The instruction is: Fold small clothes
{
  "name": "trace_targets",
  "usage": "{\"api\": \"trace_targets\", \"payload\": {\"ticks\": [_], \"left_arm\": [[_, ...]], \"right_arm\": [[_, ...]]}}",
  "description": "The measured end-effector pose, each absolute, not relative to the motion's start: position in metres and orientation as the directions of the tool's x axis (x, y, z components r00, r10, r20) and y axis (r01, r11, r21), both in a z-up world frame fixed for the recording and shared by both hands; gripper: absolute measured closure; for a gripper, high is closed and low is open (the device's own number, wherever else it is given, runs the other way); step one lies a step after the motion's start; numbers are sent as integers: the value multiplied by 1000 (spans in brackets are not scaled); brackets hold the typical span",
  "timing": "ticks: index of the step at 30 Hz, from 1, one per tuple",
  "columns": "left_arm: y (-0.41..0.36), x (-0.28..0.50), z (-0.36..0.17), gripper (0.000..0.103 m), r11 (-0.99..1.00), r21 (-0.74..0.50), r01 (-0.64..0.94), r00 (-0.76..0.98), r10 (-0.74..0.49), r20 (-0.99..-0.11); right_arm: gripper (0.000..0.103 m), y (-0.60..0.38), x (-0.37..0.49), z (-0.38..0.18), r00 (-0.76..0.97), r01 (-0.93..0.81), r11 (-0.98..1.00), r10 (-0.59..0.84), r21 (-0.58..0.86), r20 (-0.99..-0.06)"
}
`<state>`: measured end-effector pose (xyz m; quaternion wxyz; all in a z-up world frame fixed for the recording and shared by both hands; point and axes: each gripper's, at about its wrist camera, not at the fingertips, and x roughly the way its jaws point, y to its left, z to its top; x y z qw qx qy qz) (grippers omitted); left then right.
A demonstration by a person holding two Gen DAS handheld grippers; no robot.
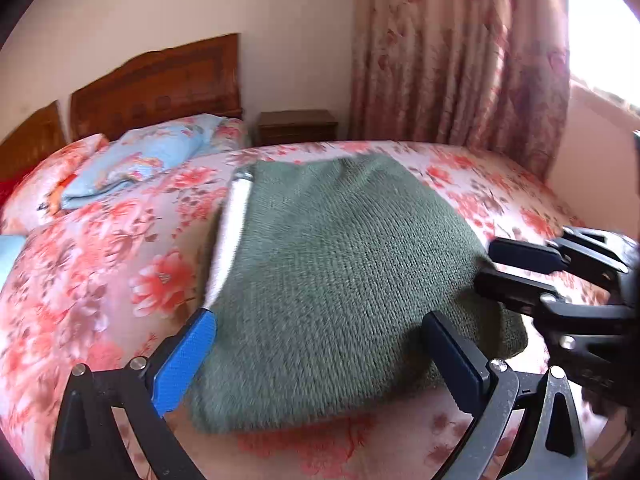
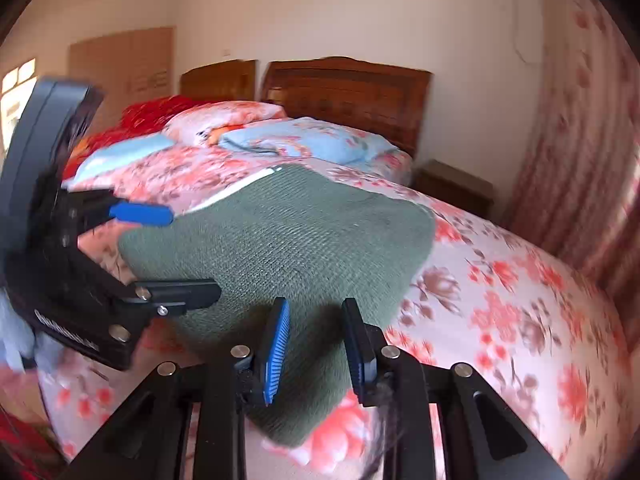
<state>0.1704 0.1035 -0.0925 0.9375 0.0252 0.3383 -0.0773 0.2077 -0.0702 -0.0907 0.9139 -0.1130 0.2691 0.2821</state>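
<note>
Left wrist view looks down over a bed (image 1: 100,240) covered in a pink sheet with red flowers, and on it lies a green knitted sweater (image 1: 332,280), folded into a thick pad with a white edge (image 1: 232,236) running along its left side. The left tongs (image 1: 320,360) stand wide apart over the near edge of the sweater, one blue pad by the white edge and the other over the near right part of the knit; neither pad presses on the cloth. At the right of this view the right tongs (image 1: 504,272) reach in from the side at the sweater's right edge. From the right wrist view, the right tongs (image 2: 316,344) sit over the near corner of the sweater (image 2: 280,240), their two pads a little apart with green knit showing in the gap, and I cannot see them pinching it. The left tongs (image 2: 192,252) show at the left of that view, spread wide across the sweater's left side. Beyond the sweater lie a pale blue pillow (image 2: 304,140) and a flowered one, against a carved wooden headboard (image 2: 348,92). A small wooden nightstand (image 1: 296,126) stands beside the bed, next to a flowered curtain (image 1: 460,60).
</note>
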Motion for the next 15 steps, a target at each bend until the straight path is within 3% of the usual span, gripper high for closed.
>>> {"api": "trace_targets", "payload": {"ticks": [3, 6, 8, 10, 15], "left_arm": [[109, 161, -88, 0, 989, -48, 137, 770, -137, -623], [105, 156, -92, 0, 992, 0, 125, 786, -99, -610], [105, 161, -105, 0, 995, 35, 89, 758, -45, -651], [112, 169, -120, 0, 997, -20, 79, 687, -69, -724], [123, 112, -83, 0, 997, -64, 44, 795, -74, -602]], "right_arm": [[76, -76, 192, -87, 724, -553, 828, 419, -97, -548], [76, -93, 178, -90, 738, -498, 866, 392, -51, -550], [76, -104, 164, -85, 749, -485, 874, 403, -20, -527], [76, -110, 146, -80, 766, -479, 877, 392, -45, -509], [76, -126, 106, -66, 778, -466, 884, 401, -16, -483]]}}
